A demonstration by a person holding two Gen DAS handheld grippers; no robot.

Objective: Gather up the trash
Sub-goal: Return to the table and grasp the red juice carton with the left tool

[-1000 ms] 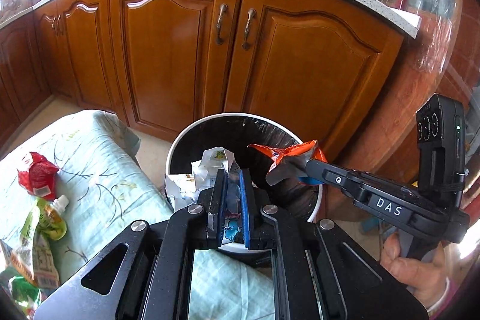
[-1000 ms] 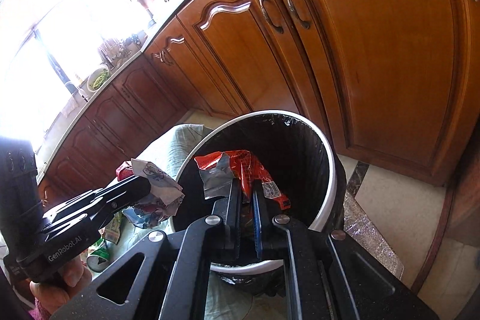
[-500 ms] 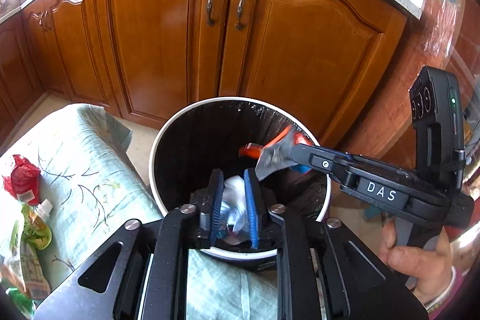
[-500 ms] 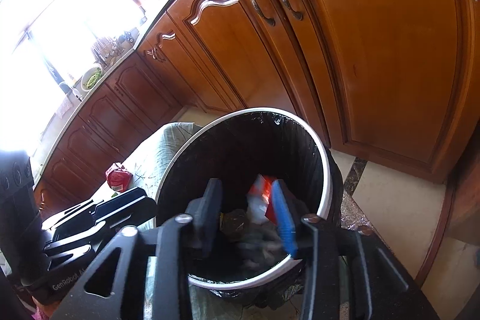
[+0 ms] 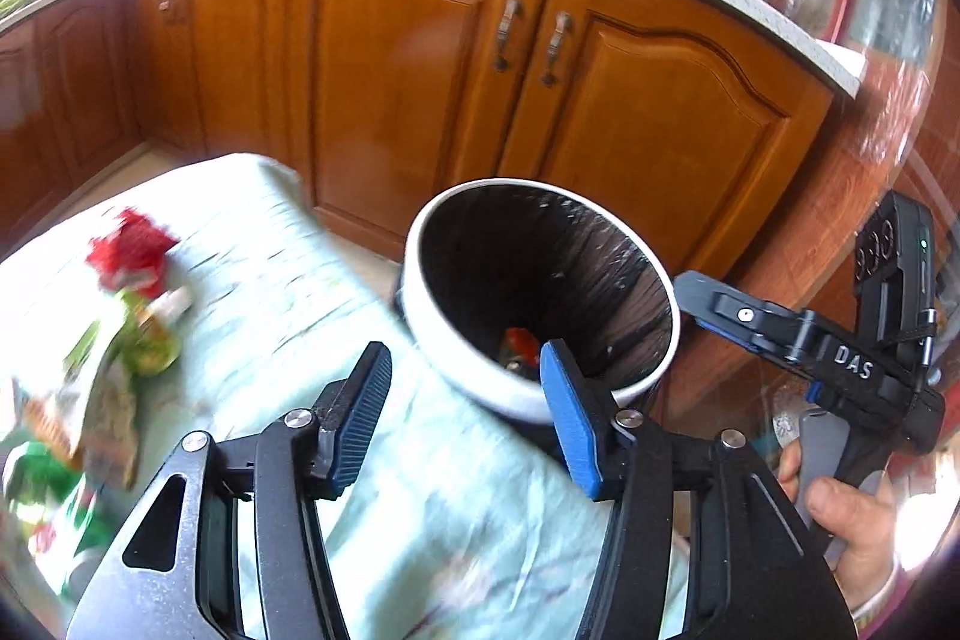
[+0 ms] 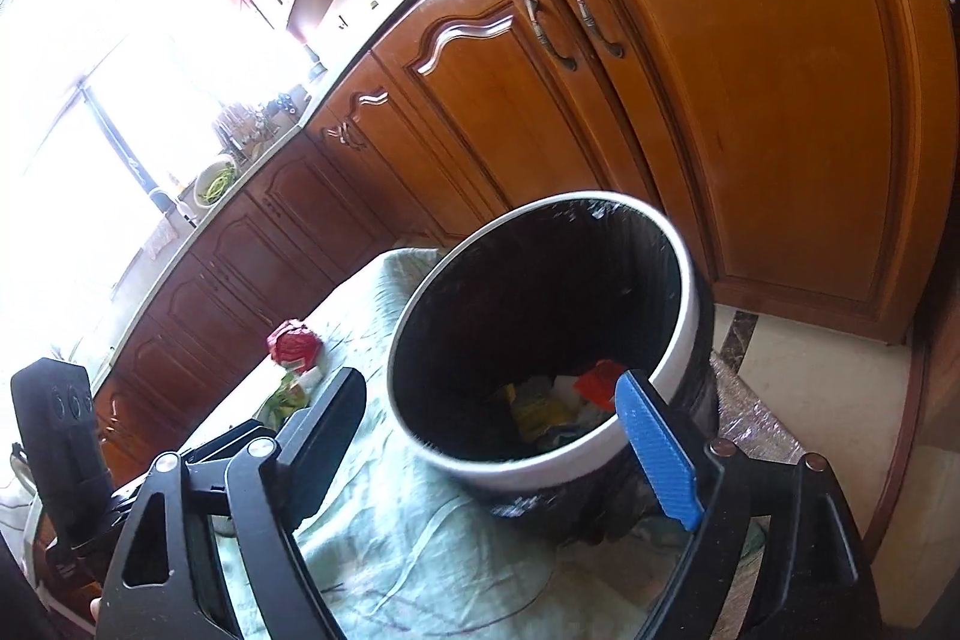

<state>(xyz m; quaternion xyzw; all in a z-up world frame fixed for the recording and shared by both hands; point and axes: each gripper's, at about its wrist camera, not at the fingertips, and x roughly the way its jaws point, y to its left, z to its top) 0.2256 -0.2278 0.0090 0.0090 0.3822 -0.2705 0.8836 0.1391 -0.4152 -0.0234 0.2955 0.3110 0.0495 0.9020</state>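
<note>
In the left wrist view, the left gripper (image 5: pixel 462 418) hung over the pale green tablecloth (image 5: pixel 312 316) with its jaws apart and nothing between them; they had just been opening. Just beyond its blue pads (image 5: pixel 570 430) stood the white trash bin (image 5: pixel 510 397), lined with a black bag, with a red wrapper scrap (image 5: pixel 519 340) deep inside. At the right, the right gripper (image 5: pixel 690 289) reached toward the bin's rim, held by a hand (image 5: pixel 846 520). On the cloth to the left, blurred, lay a red snack packet (image 5: pixel 129 250) and a green pouch (image 5: pixel 150 340), well apart from the bin.

In the right wrist view, the right gripper (image 6: pixel 492 436) stood wide, empty, its jaws having just been opening, framing the near rim of the bin (image 6: pixel 540 472). Crumpled wrappers (image 6: pixel 564 400), red, yellow and white, lay at the bottom. The red packet (image 6: pixel 294 343) rested on the cloth left of the bin, with the left gripper (image 6: pixel 228 445) below it.
</note>
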